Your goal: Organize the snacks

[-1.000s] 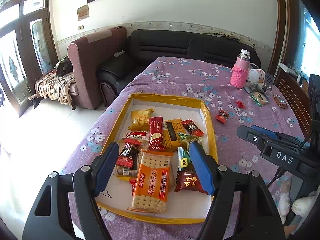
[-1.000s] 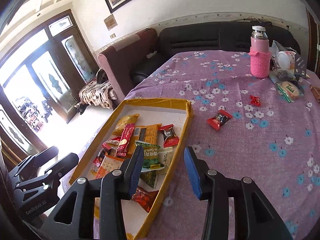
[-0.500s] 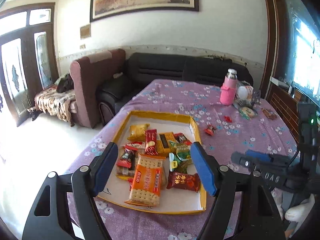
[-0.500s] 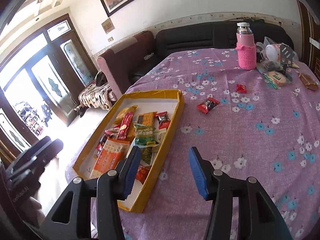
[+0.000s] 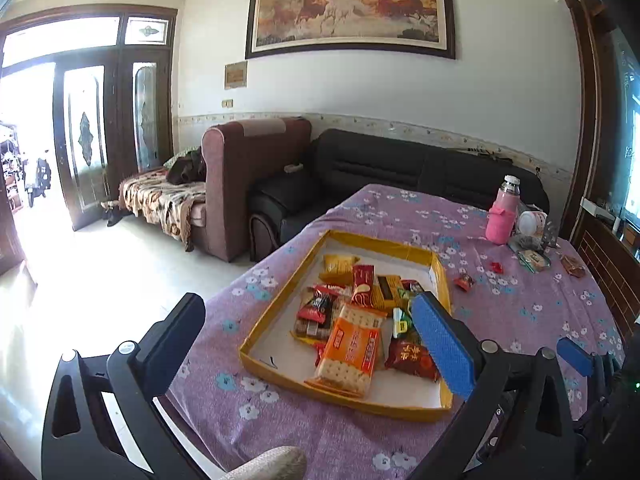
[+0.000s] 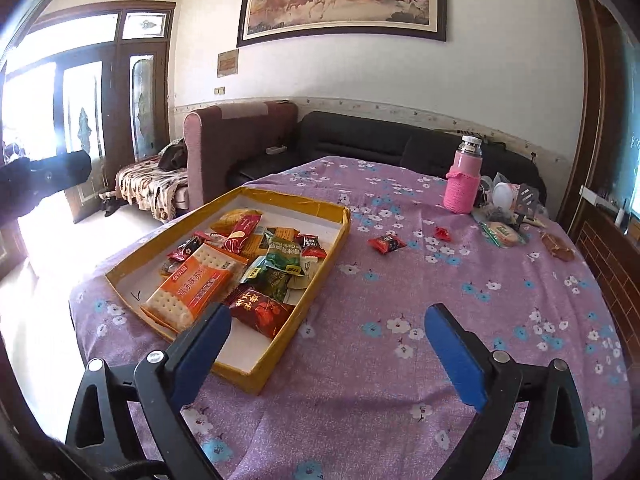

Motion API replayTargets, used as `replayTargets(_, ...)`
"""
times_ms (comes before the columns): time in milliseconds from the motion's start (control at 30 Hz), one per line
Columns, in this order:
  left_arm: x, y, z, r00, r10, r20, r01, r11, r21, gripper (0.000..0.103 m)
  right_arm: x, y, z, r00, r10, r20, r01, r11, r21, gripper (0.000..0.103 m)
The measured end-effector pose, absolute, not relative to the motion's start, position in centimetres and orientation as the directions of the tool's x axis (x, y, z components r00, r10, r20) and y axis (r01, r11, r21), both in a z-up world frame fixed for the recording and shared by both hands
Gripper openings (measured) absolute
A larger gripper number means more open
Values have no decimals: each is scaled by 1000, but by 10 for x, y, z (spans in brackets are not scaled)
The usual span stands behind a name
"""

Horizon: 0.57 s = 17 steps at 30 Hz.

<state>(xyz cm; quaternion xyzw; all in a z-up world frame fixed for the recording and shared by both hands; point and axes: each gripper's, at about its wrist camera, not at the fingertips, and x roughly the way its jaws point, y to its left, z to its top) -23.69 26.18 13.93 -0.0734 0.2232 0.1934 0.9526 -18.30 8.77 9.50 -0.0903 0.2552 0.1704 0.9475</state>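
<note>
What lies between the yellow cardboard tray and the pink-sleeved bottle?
Right wrist view: between tray and bottle, two red wrapped candies on flowered cloth.

Both grippers, left [image 5: 312, 344] and right [image 6: 328, 344], newly wide open, farther from tray [image 6: 256, 378]

Yellow tray [image 6: 326, 258] heaped with snack packets [image 6: 244, 264]; two red candies [image 6: 386, 243] lie on the tablecloth beside it.

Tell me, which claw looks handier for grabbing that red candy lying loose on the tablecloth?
Probably the right claw: it is open and empty, over bare tablecloth on the red candy's side of the tray. The left claw faces the tray.
</note>
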Motion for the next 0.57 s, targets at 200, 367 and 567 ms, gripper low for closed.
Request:
replayTargets(200, -239, 261, 119, 798, 310, -517, -395, 916, -62, 103, -193, 102, 78, 758, 303, -578, -420, 904, -76, 99)
replayTargets(367, -236, 258, 101, 740, 339, -581, -418, 908, -3, 103, -197, 112, 60, 715, 311, -626, -445, 893, -64, 99)
replayTargets(567, -231, 251, 86, 701, 322, -636, -408, 913, 13, 103, -202, 118, 59, 711, 301, -636, -451, 889, -83, 99)
